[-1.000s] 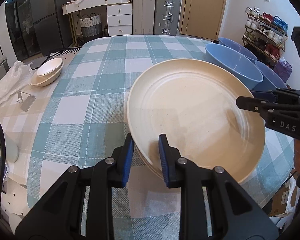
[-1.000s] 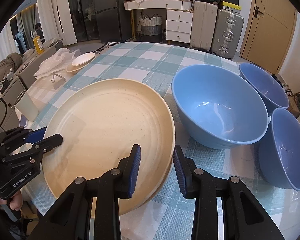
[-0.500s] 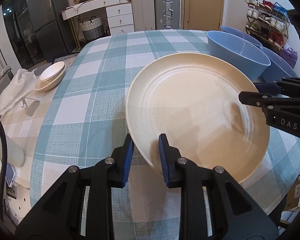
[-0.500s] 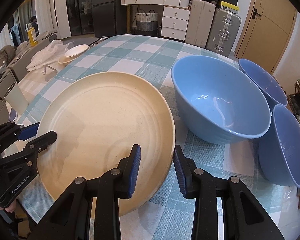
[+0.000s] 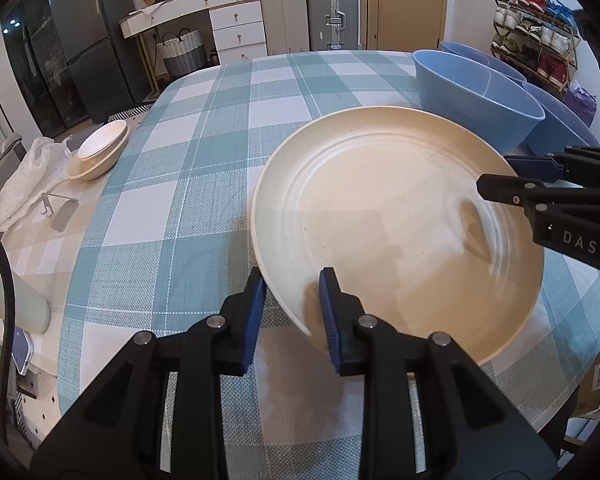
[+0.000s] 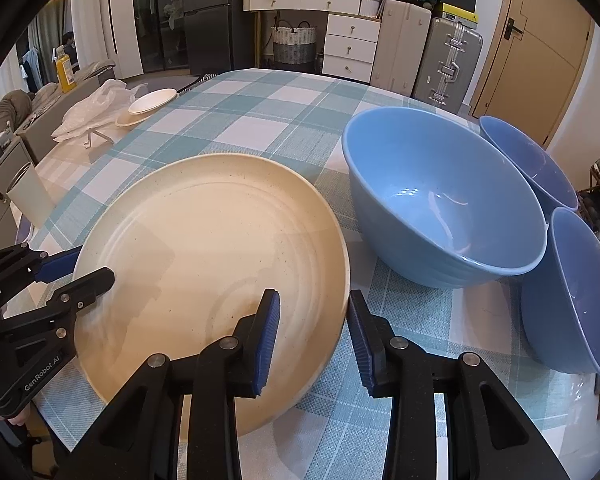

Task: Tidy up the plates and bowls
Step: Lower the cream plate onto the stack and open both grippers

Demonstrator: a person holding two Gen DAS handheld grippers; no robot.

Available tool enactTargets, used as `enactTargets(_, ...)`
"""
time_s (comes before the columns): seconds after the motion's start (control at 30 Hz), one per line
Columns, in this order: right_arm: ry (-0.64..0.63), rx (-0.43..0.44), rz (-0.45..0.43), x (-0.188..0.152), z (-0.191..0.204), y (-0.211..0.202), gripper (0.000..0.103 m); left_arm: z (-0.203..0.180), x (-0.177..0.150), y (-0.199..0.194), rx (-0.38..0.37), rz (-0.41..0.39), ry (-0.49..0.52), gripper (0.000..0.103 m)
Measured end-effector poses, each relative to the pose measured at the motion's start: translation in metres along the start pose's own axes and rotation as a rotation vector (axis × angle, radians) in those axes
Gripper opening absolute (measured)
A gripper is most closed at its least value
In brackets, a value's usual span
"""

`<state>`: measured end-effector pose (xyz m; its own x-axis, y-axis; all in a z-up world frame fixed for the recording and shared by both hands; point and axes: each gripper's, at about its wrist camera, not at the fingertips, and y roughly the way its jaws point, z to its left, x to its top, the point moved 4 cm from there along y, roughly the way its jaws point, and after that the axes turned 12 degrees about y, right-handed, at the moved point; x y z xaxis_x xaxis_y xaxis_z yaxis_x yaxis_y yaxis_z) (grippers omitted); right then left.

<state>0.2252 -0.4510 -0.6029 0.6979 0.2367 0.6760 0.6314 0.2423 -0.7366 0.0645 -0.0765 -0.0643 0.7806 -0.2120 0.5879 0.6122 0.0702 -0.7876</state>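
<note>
A large cream plate point(image 5: 400, 220) point(image 6: 204, 248) lies low over the checked tablecloth; whether it rests on the cloth I cannot tell. My left gripper point(image 5: 290, 300) point(image 6: 88, 268) is shut on the plate's near-left rim, one blue pad outside and one inside. My right gripper point(image 6: 312, 320) point(image 5: 500, 174) grips the opposite rim the same way. A big blue bowl point(image 6: 440, 208) point(image 5: 472, 96) stands just right of the plate. Two smaller blue bowls point(image 6: 532, 160) point(image 6: 572, 292) lean beside it.
Small cream dishes point(image 5: 100, 152) point(image 6: 148, 108) are stacked at the table's far left edge, beside a white plastic bag point(image 5: 24, 176) and a metal stand point(image 5: 56, 210). A pale cylinder point(image 5: 16, 300) sits off the left edge. Drawers and suitcases stand beyond the table.
The plate has come down and levelled out between both grippers. It no longer overlaps the big blue bowl in the left wrist view. Both grips stay on its rim.
</note>
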Motion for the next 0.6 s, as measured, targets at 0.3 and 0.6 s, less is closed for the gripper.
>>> enactTargets(0.3, -0.011, 0.001, -0.017, -0.0008, 0.002, 0.0022, 0.036, -0.001, -0.0003, 0.0008, 0.001, 0.012, 0.007, 0.024)
enactTargets(0.6, 0.007, 0.042, -0.016, 0.0027, -0.002, -0.0038, 0.037, 0.0047, 0.0048, -0.0084, -0.09, -0.005, -0.055, 0.051)
